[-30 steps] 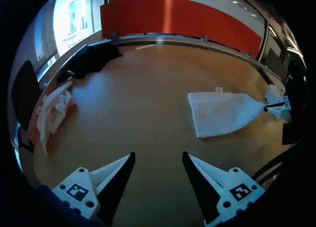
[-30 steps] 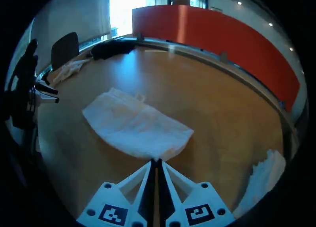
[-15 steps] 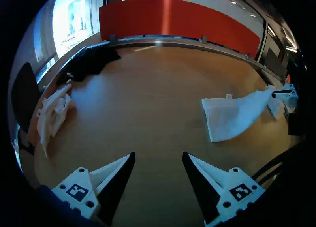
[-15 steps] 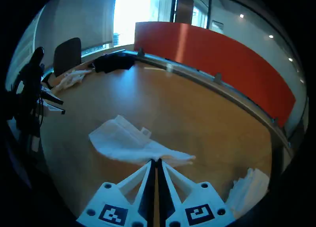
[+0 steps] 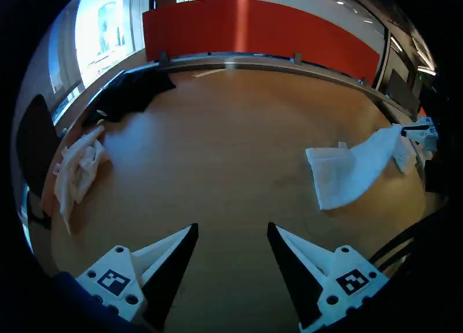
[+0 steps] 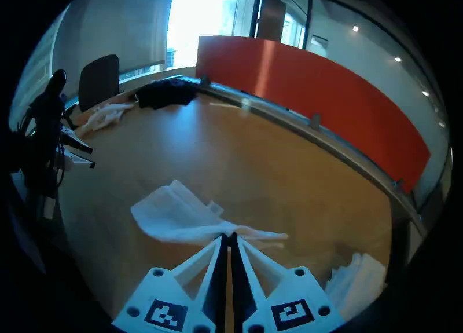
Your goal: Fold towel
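Note:
A white towel lies on the wooden table at the right in the left gripper view, one corner pulled up off the surface. My right gripper is shut on that corner, and the towel trails away from its fingertips, partly draped. The same right gripper appears far right in the left gripper view, holding the raised end. My left gripper hovers open over bare table, well short of the towel. It also stands at the left in the right gripper view, held by a dark-sleeved hand.
A crumpled white cloth pile and a black garment lie along the table's left side. More white cloth sits by the right gripper. A red partition bounds the far edge. A dark chair stands beyond the table.
The right gripper has risen and pulled back with the towel corner. The towel went from lying flat to hanging up at one end and slid toward that gripper. The left gripper stayed put.

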A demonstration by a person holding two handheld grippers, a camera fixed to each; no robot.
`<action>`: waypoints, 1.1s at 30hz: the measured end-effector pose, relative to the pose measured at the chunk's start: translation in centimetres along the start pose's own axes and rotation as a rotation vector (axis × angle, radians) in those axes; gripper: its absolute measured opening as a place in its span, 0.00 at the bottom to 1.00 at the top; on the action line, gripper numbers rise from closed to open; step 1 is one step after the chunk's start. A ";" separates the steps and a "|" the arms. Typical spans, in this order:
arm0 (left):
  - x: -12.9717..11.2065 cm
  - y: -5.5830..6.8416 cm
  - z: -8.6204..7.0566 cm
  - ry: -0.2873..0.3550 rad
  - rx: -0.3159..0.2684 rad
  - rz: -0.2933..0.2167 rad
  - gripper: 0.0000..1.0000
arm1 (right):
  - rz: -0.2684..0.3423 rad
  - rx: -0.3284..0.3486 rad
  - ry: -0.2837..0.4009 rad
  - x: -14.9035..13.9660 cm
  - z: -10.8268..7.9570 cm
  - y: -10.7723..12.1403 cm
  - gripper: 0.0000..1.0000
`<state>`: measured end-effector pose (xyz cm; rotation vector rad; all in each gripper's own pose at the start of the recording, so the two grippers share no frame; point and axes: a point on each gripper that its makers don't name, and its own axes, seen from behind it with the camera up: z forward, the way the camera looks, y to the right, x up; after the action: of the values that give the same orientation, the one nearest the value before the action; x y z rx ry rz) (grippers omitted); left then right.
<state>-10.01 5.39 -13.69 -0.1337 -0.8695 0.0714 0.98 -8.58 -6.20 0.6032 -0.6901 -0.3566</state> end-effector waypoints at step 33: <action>0.1 -1.3 -0.5 0.011 0.021 -0.028 0.88 | -0.142 0.241 -0.007 3.4 5.8 -11.4 0.05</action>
<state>-9.52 4.06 -13.72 -0.1023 -0.8596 0.0537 -1.73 -21.39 -8.12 0.8835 -0.7041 -0.4106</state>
